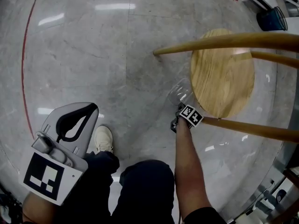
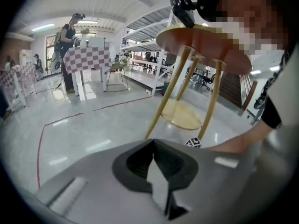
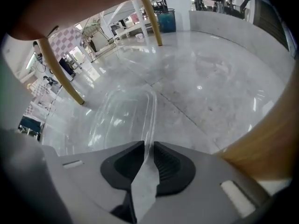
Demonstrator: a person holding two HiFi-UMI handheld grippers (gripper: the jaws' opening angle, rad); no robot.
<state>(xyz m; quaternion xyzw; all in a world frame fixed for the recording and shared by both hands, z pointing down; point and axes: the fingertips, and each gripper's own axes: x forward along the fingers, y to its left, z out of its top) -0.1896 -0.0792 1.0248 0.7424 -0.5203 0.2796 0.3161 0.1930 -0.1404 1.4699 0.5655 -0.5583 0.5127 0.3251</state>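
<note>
Right claw (image 3: 148, 146) clenched on rim of clear plastic box (image 3: 122, 113), box low at grey marble floor (image 1: 117, 55), 9 o'clock of round wooden stool shelf (image 1: 223, 78), left claw (image 2: 152, 146) pressed together, empty, 7 o'clock in head view.

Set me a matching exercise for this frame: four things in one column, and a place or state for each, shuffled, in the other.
1. left tongs
2. right tongs
3. clear plastic box
4. white shoe

A. beside the round wooden shelf
B. shut, nothing between them
C. on the person's foot
D. shut on a clear rim

Pairs: 1-B, 2-D, 3-A, 4-C
</note>
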